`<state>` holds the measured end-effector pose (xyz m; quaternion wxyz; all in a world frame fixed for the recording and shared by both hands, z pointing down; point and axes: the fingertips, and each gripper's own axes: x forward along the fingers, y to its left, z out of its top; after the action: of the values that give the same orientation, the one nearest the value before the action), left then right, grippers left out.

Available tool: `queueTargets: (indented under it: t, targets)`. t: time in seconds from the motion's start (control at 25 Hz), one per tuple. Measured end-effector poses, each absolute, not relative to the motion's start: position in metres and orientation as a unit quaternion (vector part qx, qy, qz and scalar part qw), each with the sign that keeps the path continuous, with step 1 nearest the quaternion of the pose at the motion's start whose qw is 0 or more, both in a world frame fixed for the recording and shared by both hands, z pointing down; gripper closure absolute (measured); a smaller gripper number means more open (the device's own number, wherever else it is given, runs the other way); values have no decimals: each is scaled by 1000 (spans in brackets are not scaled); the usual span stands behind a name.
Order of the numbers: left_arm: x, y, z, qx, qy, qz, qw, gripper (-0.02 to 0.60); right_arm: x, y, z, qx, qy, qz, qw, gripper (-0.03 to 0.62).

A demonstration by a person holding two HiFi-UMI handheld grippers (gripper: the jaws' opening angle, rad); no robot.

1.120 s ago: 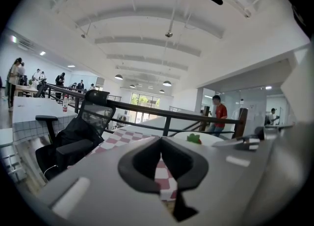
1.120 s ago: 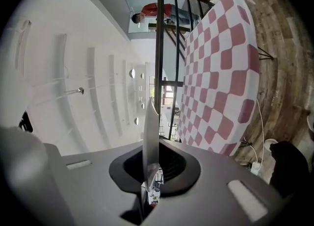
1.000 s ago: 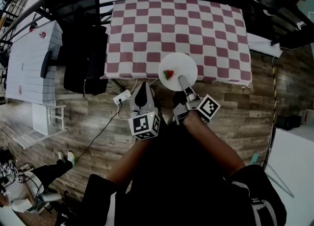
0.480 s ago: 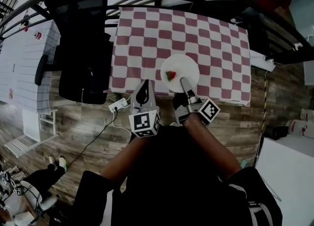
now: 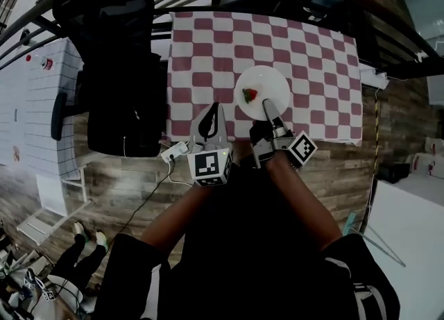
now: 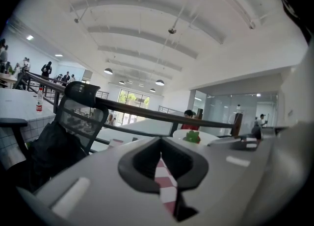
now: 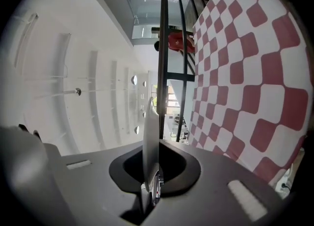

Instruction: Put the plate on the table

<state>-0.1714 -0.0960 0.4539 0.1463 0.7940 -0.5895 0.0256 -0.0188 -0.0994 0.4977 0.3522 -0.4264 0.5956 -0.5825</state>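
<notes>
A black office chair (image 5: 118, 69) is seen at the left edge of the checked table (image 5: 319, 62), clear of the work. The left gripper (image 5: 214, 110) is held closed and empty just short of the table's near edge. The white plate (image 5: 272, 81), bearing a strawberry (image 5: 250, 94), is clamped at its near rim by the right gripper (image 5: 268, 107) and held over the cloth, apparently not yet resting on it. Lowering and release are judged to remain, and no obstacle is seen beneath.

Held forward side by side, the left gripper (image 5: 214, 108) has its fingers together and empty, while the right gripper (image 5: 268, 107) pinches the plate (image 5: 276, 81) rim.
</notes>
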Motion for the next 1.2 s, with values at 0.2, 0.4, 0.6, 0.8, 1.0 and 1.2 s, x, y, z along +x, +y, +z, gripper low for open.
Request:
queueTargets:
  t: [0.2,0.4,0.6,0.8,1.0,1.2]
  targets:
    - [-175,-104,463,793,-587,24,160,572,-16,-106,508,-442,596,-581,336,585]
    - [-171,-121,461,795,-588,26,144,572,-10,-120,521,-454,595,-578,326,585]
    - [-184,-133,468,787,-599,33,142,572,-26,-140,544,-434,614,-580,314,585]
    - [-182,-150,469,791,-596,48,131,572,-26,-160,560,-428,620,-582,306,585]
    - [-160,-166,479,807,-570,55,144,572,-24,-184,582,-425,632,-581,287,585]
    - [-148,-182,489,808,-565,84,146,572,-16,-206,607,-431,612,-598,287,585]
